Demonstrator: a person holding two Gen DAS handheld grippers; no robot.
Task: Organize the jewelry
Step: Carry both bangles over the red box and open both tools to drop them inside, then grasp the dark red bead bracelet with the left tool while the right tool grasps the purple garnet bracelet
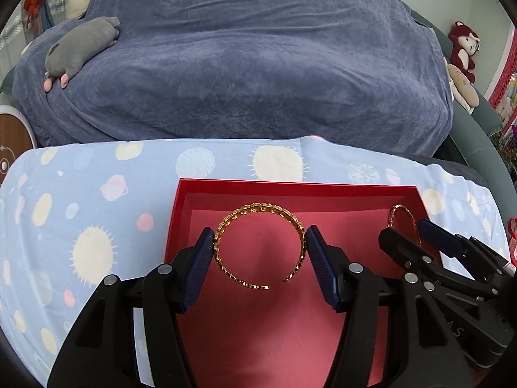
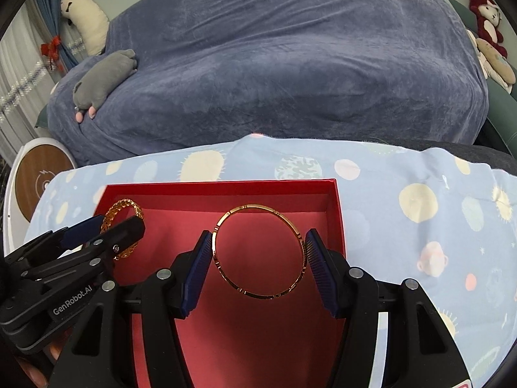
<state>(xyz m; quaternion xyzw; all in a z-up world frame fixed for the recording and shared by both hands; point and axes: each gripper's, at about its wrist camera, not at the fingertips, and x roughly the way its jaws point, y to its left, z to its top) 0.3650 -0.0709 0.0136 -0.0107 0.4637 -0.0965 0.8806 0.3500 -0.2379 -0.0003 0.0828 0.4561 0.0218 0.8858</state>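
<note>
A gold chain-link cuff bracelet (image 1: 258, 207) sits between the blue pads of my left gripper (image 1: 260, 232), which is shut on its two sides. My right gripper (image 2: 258, 236) is shut the same way on a thin gold bangle (image 2: 255, 206). Both bracelets hang over the pink floor of an open red box (image 1: 290, 185), the cuff toward its left side and the bangle toward its right. In the left wrist view my right gripper (image 1: 404, 231) with the bangle (image 1: 399, 207) shows at the right. In the right wrist view my left gripper (image 2: 118, 223) with the cuff (image 2: 124, 203) shows at the left of the box (image 2: 219, 185).
The box rests on a light blue cloth with planet prints (image 1: 97, 200). Behind it rises a sofa under a dark blue blanket (image 1: 258, 64) with a grey plush toy (image 1: 80, 45). A round wooden-topped device (image 2: 42, 174) stands at the left and plush toys (image 2: 488, 19) at the far right.
</note>
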